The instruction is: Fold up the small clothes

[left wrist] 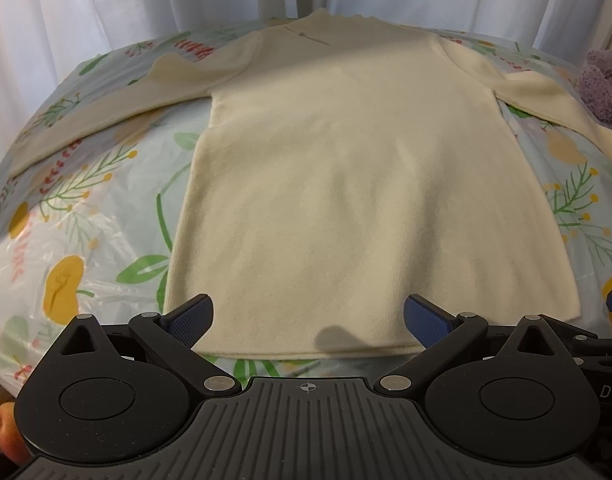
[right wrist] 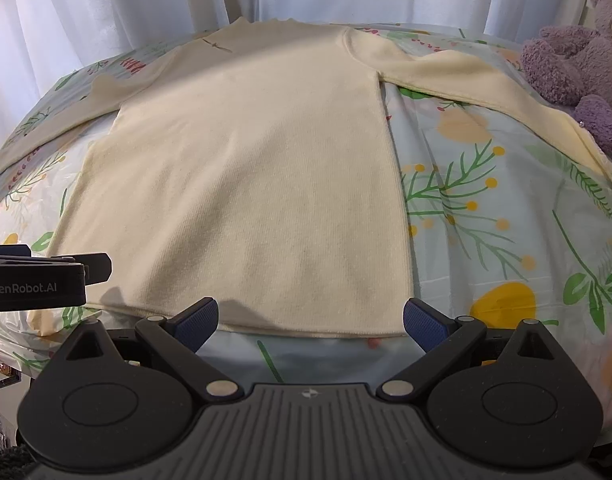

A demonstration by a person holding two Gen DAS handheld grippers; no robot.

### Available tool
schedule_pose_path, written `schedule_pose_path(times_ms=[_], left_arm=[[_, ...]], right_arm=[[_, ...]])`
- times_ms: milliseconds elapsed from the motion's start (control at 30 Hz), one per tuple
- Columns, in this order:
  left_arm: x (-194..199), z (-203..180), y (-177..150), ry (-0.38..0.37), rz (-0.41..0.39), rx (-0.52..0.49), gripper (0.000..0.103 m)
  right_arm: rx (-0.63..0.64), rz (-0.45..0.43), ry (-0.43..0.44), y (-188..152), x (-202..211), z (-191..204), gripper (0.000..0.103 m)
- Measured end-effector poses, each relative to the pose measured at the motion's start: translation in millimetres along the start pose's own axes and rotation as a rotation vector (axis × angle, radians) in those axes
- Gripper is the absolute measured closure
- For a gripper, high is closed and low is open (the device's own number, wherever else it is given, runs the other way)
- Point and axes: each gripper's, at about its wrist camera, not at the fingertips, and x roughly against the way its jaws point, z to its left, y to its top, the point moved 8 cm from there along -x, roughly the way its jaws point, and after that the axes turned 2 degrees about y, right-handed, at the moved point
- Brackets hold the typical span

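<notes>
Lying flat, sweater [left wrist: 338, 184] lengthwise, collar far

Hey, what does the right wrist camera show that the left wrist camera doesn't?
Only the right wrist view shows the purple teddy bear whole, head and body, beside the sweater's sleeve, and the left gripper's side with its GenRobot.AI label. Only the left wrist view shows an orange round thing at the lower left edge, plus a sliver of the right gripper at its right edge. Both show the cream sweater lying flat, sleeves spread, on the floral tablecloth, white curtains behind, and both grippers open near the hem.
</notes>
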Motion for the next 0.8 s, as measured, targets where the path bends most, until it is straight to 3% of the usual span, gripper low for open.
schedule_pose_path(times_ms=[800], left_arm=[[-2.3, -1.8, -0.4, 0.003, 0.015, -0.005, 0.0]], right_arm=[[-0.003, 0.004, 0.004, 2.4, -0.7, -0.9, 0.004]])
